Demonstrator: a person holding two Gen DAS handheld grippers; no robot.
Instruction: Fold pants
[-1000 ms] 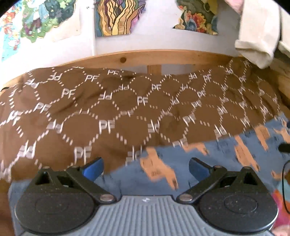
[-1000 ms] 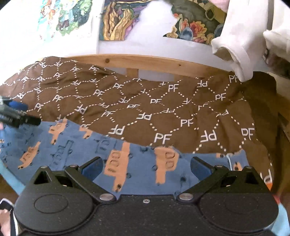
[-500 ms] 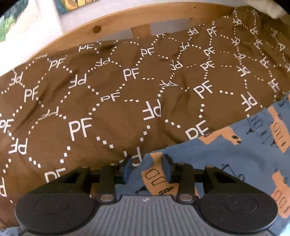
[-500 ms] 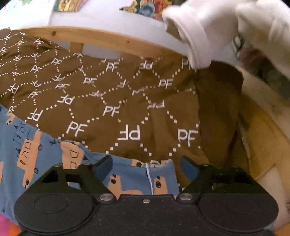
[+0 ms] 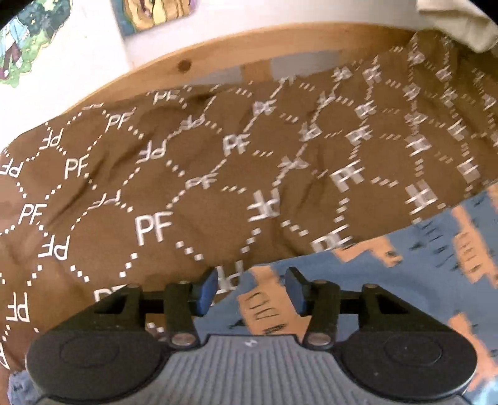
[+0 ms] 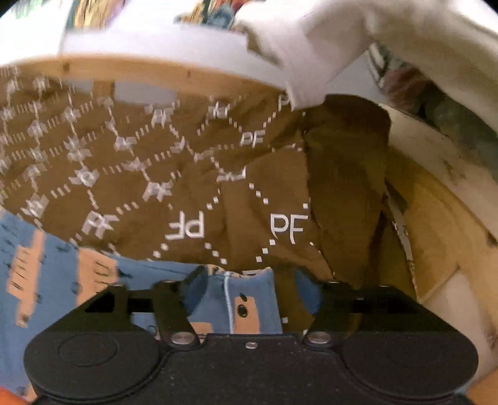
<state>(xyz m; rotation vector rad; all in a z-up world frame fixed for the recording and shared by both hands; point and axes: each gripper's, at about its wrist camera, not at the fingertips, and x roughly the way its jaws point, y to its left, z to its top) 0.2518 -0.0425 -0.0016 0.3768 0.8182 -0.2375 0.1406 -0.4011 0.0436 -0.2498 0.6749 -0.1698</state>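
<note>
Left wrist view: blue pants [image 5: 389, 280] printed with orange vehicles lie on a brown bedspread [image 5: 186, 187] patterned with white "PF" letters and dotted hexagons. Their far edge runs from the low centre up toward the right border, so the visible cloth stretches left to right. A pine bed rail [image 5: 218, 53] bounds the bedspread, with a white wall and colourful pictures [image 5: 155, 12] behind. This view alone shows the left end of the pants edge; the right half is motion-blurred. The left gripper [image 5: 250, 291] has its jaws part-way apart, having just been opening a little. The corner of the pants lies between the blue pads [image 5: 205, 289], but neither pad visibly presses on it; the left pad sits over brown bedspread, the right over blue cloth.

Right wrist view: this view alone shows the right end of the pants [image 6: 239, 299], a hem with a white stitched seam running away from the camera, plus a hanging cream garment [image 6: 311, 53] and pale wooden boards [image 6: 435, 218] at right. The right gripper [image 6: 252, 291] has its jaws spread wide, having just been opening slightly. The hem end sits between them; whether cloth touches the left pad I cannot tell, and the right pad is clear of it, over brown bedspread [image 6: 218, 187]. The rest of the pants trails off toward the left border
</note>
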